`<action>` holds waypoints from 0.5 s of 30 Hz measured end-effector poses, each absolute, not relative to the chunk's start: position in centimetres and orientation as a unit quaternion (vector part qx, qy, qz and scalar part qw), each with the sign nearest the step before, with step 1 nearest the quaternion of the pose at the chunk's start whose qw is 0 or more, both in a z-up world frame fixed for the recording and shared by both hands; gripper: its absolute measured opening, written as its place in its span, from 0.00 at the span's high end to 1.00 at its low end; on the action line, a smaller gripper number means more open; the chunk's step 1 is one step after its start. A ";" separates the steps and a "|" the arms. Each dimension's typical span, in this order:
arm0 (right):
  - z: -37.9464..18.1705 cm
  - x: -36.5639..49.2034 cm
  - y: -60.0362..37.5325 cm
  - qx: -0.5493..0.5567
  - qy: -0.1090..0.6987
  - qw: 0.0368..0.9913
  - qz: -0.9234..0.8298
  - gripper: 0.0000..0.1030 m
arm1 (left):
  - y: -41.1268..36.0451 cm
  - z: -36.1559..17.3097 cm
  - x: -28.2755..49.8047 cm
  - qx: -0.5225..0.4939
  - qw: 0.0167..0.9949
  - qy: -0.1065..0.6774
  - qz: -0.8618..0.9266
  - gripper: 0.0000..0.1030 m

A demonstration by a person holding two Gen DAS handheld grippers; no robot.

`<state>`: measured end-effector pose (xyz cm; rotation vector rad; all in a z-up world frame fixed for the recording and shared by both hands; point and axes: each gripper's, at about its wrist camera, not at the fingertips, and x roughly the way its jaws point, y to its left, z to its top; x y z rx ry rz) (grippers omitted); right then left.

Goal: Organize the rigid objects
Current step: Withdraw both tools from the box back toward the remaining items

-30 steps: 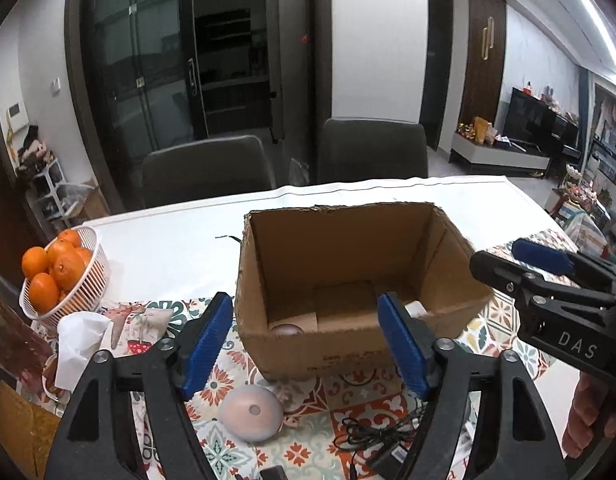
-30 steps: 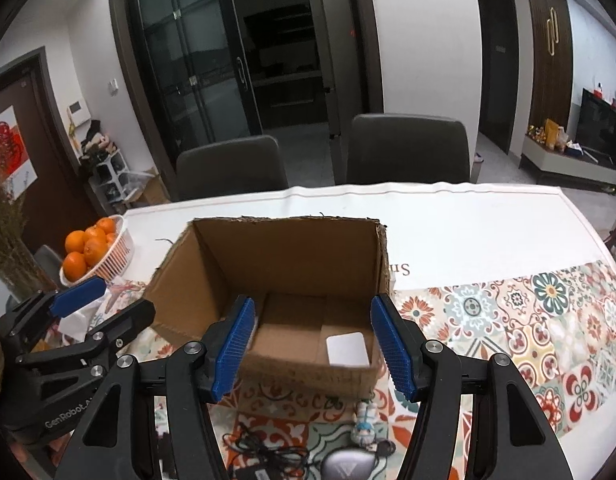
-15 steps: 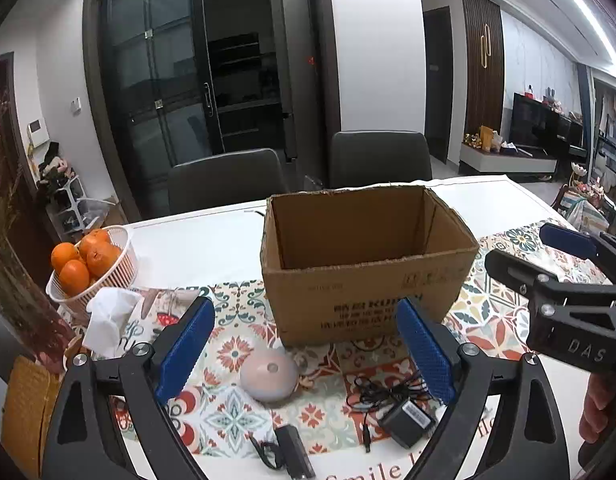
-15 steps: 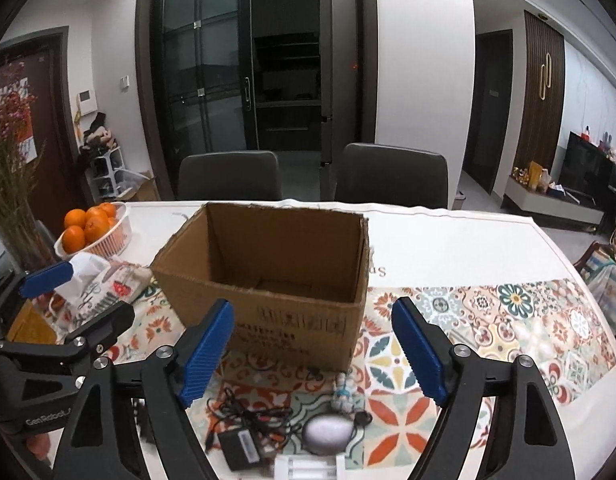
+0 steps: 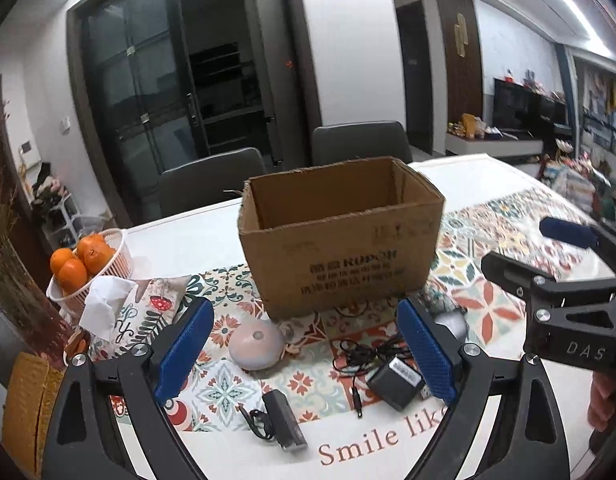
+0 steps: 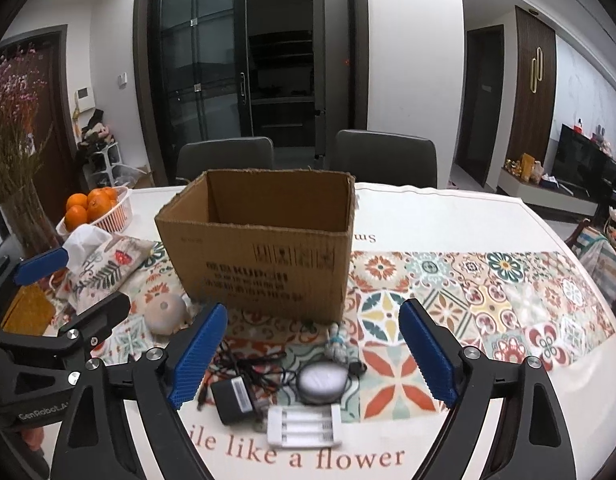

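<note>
Right wrist view: cardboard box (image 6: 264, 252), contents hidden; oranges (image 6: 88, 206) in basket (image 6: 118, 216); both grippers wide apart, empty.

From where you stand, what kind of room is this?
Most likely a home dining area opening onto a living room. A dining table with chairs behind it, a basket of oranges, and a television on a low cabinet all suggest that.

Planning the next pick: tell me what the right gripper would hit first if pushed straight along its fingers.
Probably the grey oval gadget lying between the open right gripper fingers' line, just short of the cardboard box; depth is hard to judge.
</note>
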<state>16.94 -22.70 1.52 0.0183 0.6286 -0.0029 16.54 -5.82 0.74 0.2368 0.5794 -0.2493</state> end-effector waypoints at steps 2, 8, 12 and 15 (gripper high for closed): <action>1.2 16.3 -22.6 0.006 0.307 0.952 -0.006 0.14 | -6.0 0.3 16.1 0.128 0.941 0.283 -0.131 0.09; -0.5 14.5 -22.3 0.002 0.320 0.947 -0.008 0.14 | -6.1 -1.4 14.9 0.152 0.932 0.288 -0.156 0.09; -1.9 14.0 -22.1 0.006 0.338 0.941 -0.007 0.14 | -6.2 -2.6 14.7 0.158 0.925 0.298 -0.173 0.09; -2.9 13.6 -22.0 0.010 0.348 0.937 -0.008 0.14 | -6.4 -3.4 14.5 0.161 0.920 0.302 -0.189 0.09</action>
